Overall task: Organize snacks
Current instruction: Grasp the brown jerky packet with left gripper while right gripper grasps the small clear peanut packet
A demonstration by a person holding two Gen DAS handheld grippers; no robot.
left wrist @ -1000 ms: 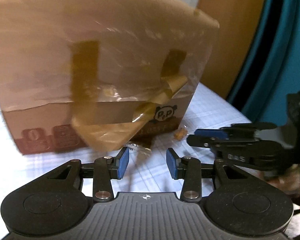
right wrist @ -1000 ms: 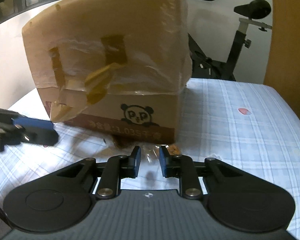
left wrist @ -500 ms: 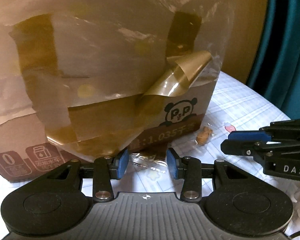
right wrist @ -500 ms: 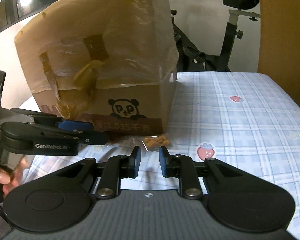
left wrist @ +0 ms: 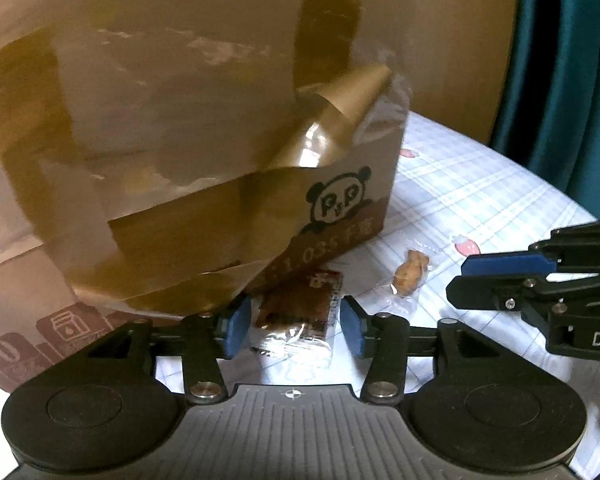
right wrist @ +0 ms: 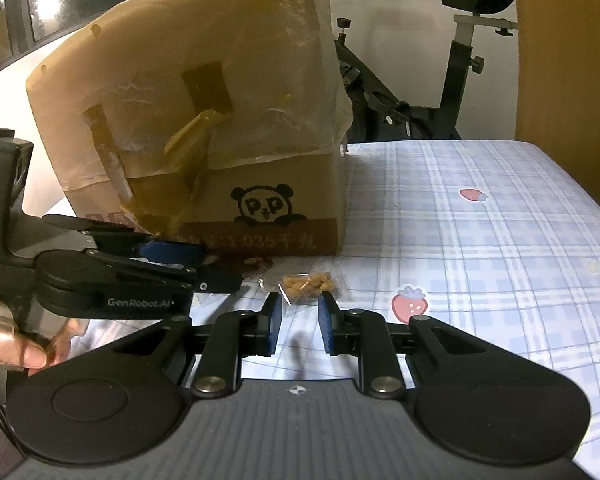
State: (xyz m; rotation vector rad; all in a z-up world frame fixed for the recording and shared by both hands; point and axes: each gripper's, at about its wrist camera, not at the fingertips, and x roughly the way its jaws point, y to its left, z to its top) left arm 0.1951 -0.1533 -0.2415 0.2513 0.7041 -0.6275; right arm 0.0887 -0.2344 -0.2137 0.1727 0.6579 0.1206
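Your left gripper [left wrist: 294,326] is opening, its blue pads either side of the dark red snack packet [left wrist: 300,312] without pressing it; the packet lies on the checked tablecloth [right wrist: 480,240] against the foot of the cardboard box [left wrist: 180,120]. Judged from here, centre the pads on the packet's body, not its clear crinkled end, and draw it out toward 6 o'clock so the loose brown tape [left wrist: 332,112] at 12 does not snag. At 2 o'clock from it lies a clear-wrapped golden snack [right wrist: 308,283], just ahead of your right gripper [right wrist: 300,322], whose fingers stand narrowly apart and empty. The packet's far edge runs under the box's shadow, its label is unreadable, and the box's opening cannot be seen.
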